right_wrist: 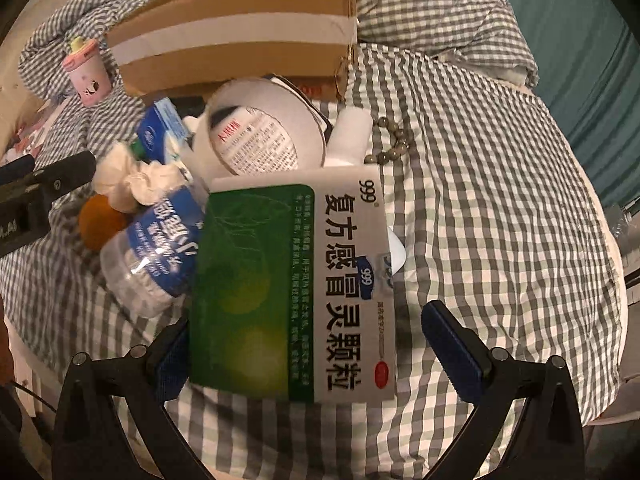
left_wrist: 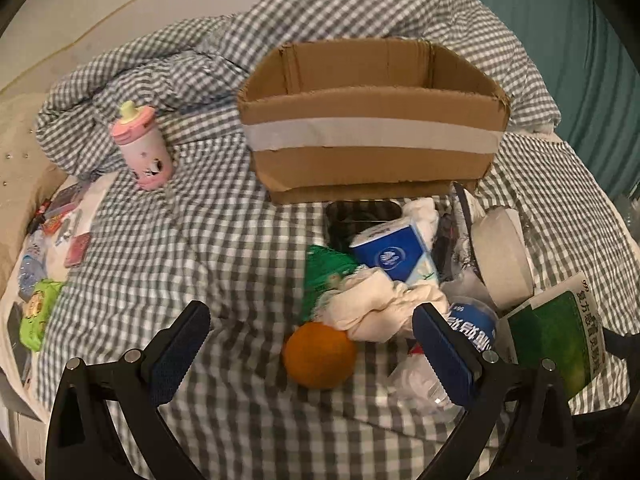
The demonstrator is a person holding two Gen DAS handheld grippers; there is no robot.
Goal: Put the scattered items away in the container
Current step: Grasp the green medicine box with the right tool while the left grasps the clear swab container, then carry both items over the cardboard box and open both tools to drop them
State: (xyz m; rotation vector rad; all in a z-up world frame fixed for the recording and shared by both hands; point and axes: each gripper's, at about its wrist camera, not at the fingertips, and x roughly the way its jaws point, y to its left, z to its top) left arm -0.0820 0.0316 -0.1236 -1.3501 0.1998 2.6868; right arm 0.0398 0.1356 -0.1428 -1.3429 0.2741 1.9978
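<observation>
An open cardboard box [left_wrist: 372, 120] with a white tape band stands on the checked bedspread; it also shows in the right wrist view [right_wrist: 240, 32]. In front of it lies a pile: an orange [left_wrist: 320, 354], a crumpled white cloth [left_wrist: 384, 308], a blue carton [left_wrist: 394, 254], a water bottle [right_wrist: 156, 252], a white tape roll [left_wrist: 504, 256] and a green-and-white medicine box [right_wrist: 292, 284]. My left gripper [left_wrist: 312, 354] is open, its fingers either side of the orange. My right gripper [right_wrist: 312, 354] is open around the medicine box's near end, jaws wide and not closed on it.
A pink baby bottle [left_wrist: 144, 148] stands left of the box. Small packets and a green pouch [left_wrist: 38, 312] lie at the bed's left edge. A bead bracelet [right_wrist: 394, 140] lies right of the pile. A rumpled duvet [left_wrist: 360, 12] is behind the box.
</observation>
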